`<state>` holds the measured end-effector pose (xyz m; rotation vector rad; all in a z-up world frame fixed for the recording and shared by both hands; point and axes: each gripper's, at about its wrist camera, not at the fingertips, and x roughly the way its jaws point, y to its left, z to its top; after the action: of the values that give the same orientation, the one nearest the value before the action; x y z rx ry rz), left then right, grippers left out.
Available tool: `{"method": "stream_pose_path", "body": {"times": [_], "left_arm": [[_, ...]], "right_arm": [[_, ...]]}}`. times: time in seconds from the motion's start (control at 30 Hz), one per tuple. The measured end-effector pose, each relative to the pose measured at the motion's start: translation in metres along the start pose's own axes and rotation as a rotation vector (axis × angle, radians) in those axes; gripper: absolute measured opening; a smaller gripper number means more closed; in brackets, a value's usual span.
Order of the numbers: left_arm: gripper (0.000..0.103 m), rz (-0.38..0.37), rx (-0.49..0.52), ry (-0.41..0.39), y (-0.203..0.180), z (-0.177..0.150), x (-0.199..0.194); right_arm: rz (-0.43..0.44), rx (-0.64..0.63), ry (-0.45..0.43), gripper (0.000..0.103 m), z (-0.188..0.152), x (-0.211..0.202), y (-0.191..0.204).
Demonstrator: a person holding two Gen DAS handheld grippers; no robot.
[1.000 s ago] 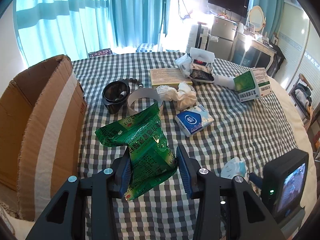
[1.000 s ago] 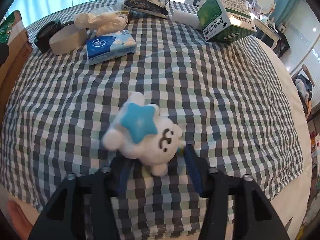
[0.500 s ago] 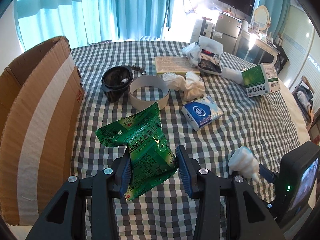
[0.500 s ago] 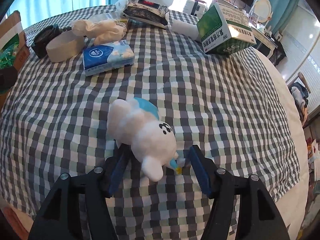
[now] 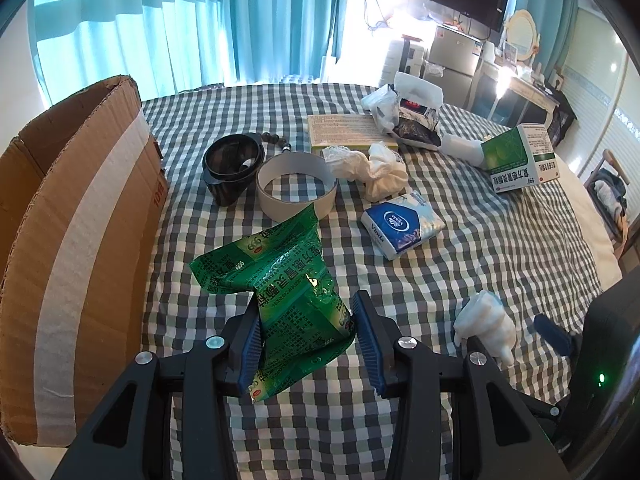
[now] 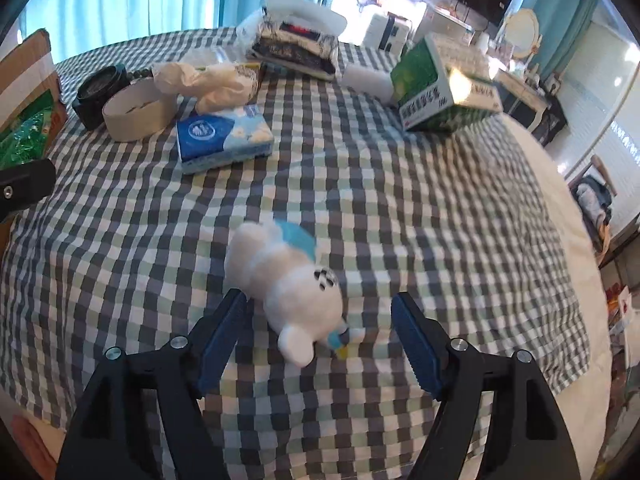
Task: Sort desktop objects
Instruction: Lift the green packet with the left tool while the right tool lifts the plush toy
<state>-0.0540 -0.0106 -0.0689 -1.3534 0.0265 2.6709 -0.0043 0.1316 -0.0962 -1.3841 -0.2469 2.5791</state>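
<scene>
A round table (image 5: 500, 248) under a soft checked cloth of grey, white and pale green carries everything. At its left edge stands a corrugated cardboard box (image 5: 80, 248), brown with a broad white tape stripe, its flap upright beside the left gripper (image 5: 306, 330).

Toward the far edge lie a flat yellowish box (image 5: 344, 130) and a crinkled black-and-white packet (image 6: 296, 50). Near the right edge a green and white medicine carton (image 6: 436, 92) sits tilted on one corner, a white tube-like thing (image 5: 460, 146) touching it. Nearer the middle is a blue plastic-wrapped tissue pack (image 6: 222, 138), with crumpled white paper (image 5: 372, 168) just behind it. To their left a bare cardboard tape ring (image 5: 296, 190) touches a black round container (image 5: 232, 166), with dark beads (image 5: 276, 140) behind.

The left gripper's jaws pinch the lower end of a glossy, wrinkled green foil sachet (image 5: 280, 284), held above the cloth near the box, between the box and the tape ring.

The right gripper (image 6: 320, 340) has its jaws spread wide on either side of a fluffy white plush bear (image 6: 288, 284) with a blue patch, lying on its side on the cloth near the front edge. The left pad is just beside the plush; the right pad stands apart from it.
</scene>
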Motion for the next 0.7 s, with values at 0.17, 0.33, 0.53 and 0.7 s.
{"method": "stream_pose_path", "body": {"times": [0.17, 0.33, 0.53, 0.7], "left_arm": [[0.043, 0.004, -0.002, 0.002, 0.000, -0.001, 0.002], [0.043, 0.004, -0.012, 0.014, 0.001, 0.000, 0.007], [0.043, 0.010, -0.018, 0.025, 0.001, 0.000, 0.011], [0.043, 0.020, -0.027, 0.031, 0.004, 0.000, 0.012]], "right_arm": [[-0.039, -0.060, -0.027, 0.075, 0.003, -0.003, 0.010], [-0.047, -0.089, -0.030, 0.077, 0.006, 0.005, 0.014], [-0.021, -0.092, -0.027, 0.075, 0.006, 0.010, 0.016], [0.020, -0.096, -0.004, 0.051, 0.003, 0.012, 0.017]]}}
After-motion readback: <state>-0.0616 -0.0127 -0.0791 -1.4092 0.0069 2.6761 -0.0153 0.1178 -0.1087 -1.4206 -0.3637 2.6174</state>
